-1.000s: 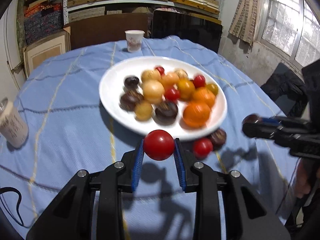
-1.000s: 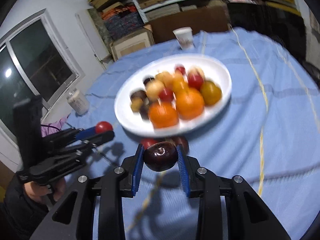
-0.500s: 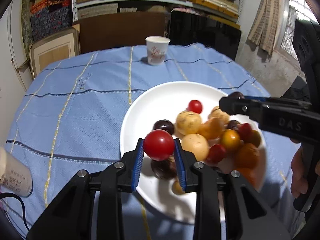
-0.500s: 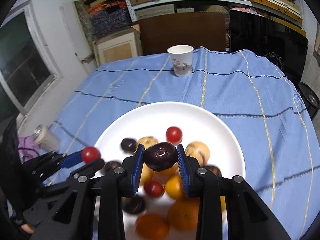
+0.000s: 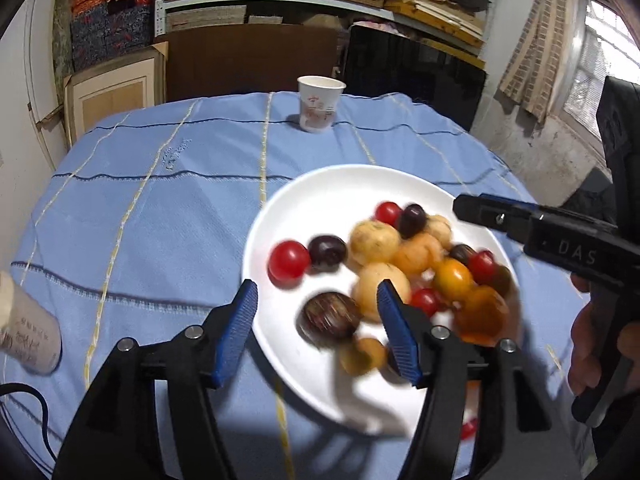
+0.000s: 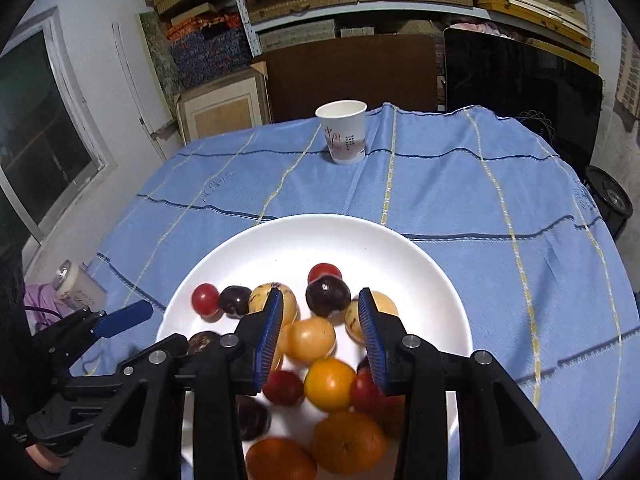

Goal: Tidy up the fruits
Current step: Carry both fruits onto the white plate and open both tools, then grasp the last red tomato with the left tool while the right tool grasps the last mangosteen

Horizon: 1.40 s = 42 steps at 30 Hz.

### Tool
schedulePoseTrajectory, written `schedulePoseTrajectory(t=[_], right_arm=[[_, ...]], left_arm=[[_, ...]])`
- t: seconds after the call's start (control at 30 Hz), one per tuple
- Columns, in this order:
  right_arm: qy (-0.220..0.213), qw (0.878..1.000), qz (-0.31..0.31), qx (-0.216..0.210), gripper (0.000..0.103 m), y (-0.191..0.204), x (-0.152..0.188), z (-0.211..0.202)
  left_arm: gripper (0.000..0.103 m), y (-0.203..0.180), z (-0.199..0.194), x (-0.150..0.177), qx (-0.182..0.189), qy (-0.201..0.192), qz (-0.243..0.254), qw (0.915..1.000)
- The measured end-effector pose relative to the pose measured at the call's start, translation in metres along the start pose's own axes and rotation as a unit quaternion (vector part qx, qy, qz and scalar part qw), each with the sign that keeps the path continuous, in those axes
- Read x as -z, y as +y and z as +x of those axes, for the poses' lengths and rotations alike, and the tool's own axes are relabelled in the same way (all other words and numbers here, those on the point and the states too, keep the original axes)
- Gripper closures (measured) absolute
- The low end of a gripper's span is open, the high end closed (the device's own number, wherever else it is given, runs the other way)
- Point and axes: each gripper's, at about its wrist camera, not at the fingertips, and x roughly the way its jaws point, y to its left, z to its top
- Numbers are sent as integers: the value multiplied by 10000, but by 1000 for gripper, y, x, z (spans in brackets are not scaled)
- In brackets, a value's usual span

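A white plate on the blue tablecloth holds several small fruits: red tomatoes, dark plums, yellow and orange ones. My left gripper is open and empty above the plate's near left rim. A red tomato lies on the plate's left side. My right gripper is open and empty above the plate's middle. A dark plum lies just beyond its fingertips, next to a red tomato. The right gripper's black body shows at the right in the left wrist view.
A paper cup stands at the table's far side. A small jar stands near the left edge. A red fruit lies on the cloth by the plate's near rim. Shelves and boxes stand behind the table.
Both grippers have opened. The left let go of the red tomato and the right let go of the dark plum; both fruits now lie on the plate.
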Motion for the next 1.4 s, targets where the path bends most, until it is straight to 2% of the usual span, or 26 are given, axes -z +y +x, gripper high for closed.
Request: schedulePoseTrajectory(t=[0.1,0.17,0.27,0.33,0.43,0.6,0.67,0.8,1.0,1.27,1.4], right_arm=[[-161,9998,61,-57,55,-4,21,-28],[-246,9996,92,-66,51,-7,42,-46],[-339,9993,126,40,50,-10,79,-68],[-380,9989,137,218,48,-13,100,-77],[-430,9980,323,348,38,-20,124,-84],[-668,9952,224,686,37,-27,146,-88],[-860,9905,-76,1074,36,-22,156,-88],[-910,9901,-172,1052,36,-22,159,-89],[-612,9932,95,985,34,-34,157,-77],[-625,9929,0,1011,34,-28,158,-76],[-623,9930,43,1000,34,-28,159,-77]], left_arm=[[35,-12,-18,21,65,-29,213,9997],[35,-22,-30,39,129,-18,338,9993],[34,-34,-41,63,251,43,433,9987],[34,-43,-44,73,218,68,507,9985],[34,-59,-41,88,180,142,663,9975],[34,-85,-30,99,28,208,931,9954],[34,-90,-24,101,-46,265,967,9949],[34,-95,-16,100,-145,346,981,9945],[34,-100,-8,98,-232,333,962,9945],[32,-101,-3,99,-347,252,1037,9937],[41,-94,-9,100,-301,161,963,9948]])
